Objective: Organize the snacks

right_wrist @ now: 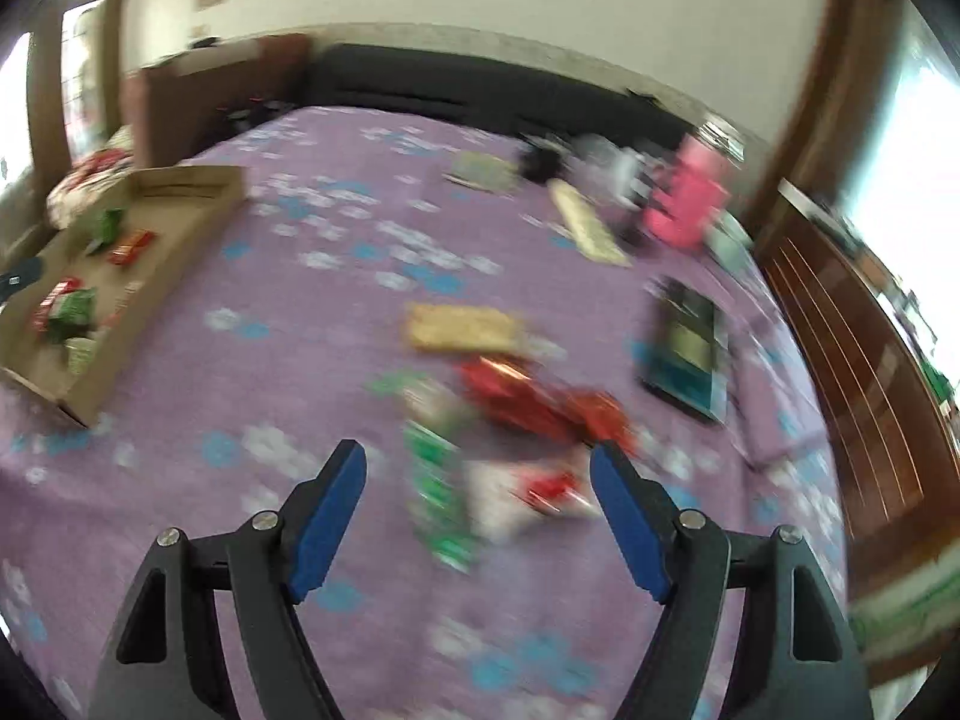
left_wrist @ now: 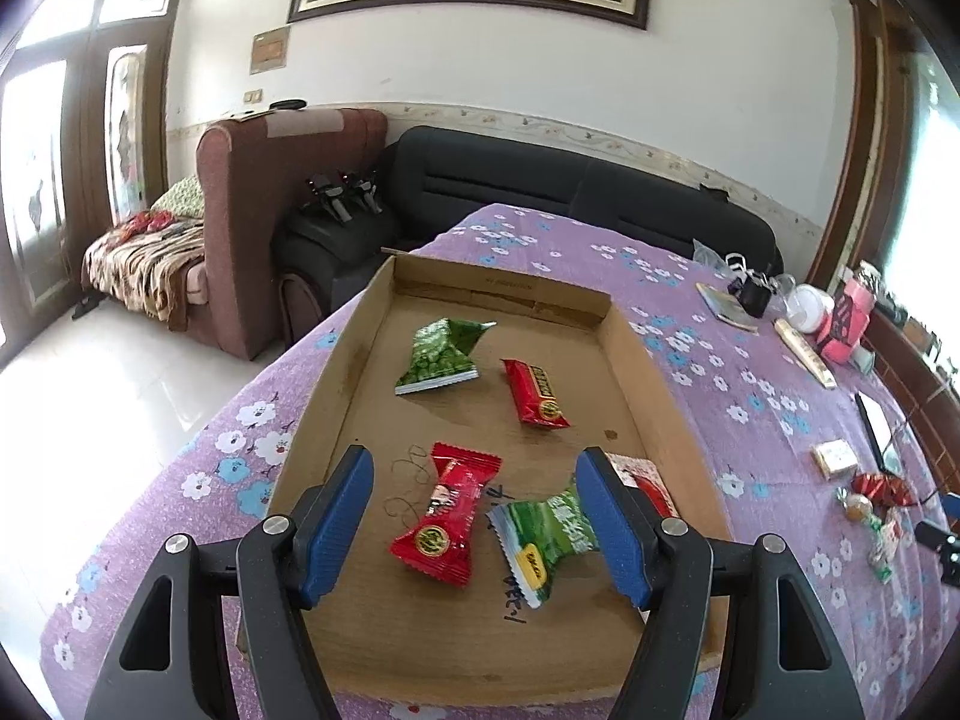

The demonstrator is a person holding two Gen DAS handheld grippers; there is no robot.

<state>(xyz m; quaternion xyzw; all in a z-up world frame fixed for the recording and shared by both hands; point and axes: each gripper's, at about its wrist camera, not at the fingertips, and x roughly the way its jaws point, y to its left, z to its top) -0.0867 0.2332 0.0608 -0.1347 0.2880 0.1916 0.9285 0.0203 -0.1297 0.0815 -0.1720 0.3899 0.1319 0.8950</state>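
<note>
Left gripper (left_wrist: 474, 522): jaws apart, holding nothing, poised over the cardboard tray (left_wrist: 636, 348).
Tray contents: red packet (left_wrist: 447, 513) and green packet (left_wrist: 543, 531) between the fingers; a green pouch (left_wrist: 441, 357) at 12 o'clock, a red bar (left_wrist: 537, 393) at 1 o'clock.
Right gripper (right_wrist: 477, 516): jaws wide, empty (view blurred), above loose snacks (right_wrist: 528, 402) on the purple cloth (right_wrist: 300, 360); tray at its 10 o'clock.

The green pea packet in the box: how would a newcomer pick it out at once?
Find the shallow cardboard box on the purple flowered cloth. Toward its far end lies the green pea packet, left of a red bar. It alone pictures round peas.
</note>
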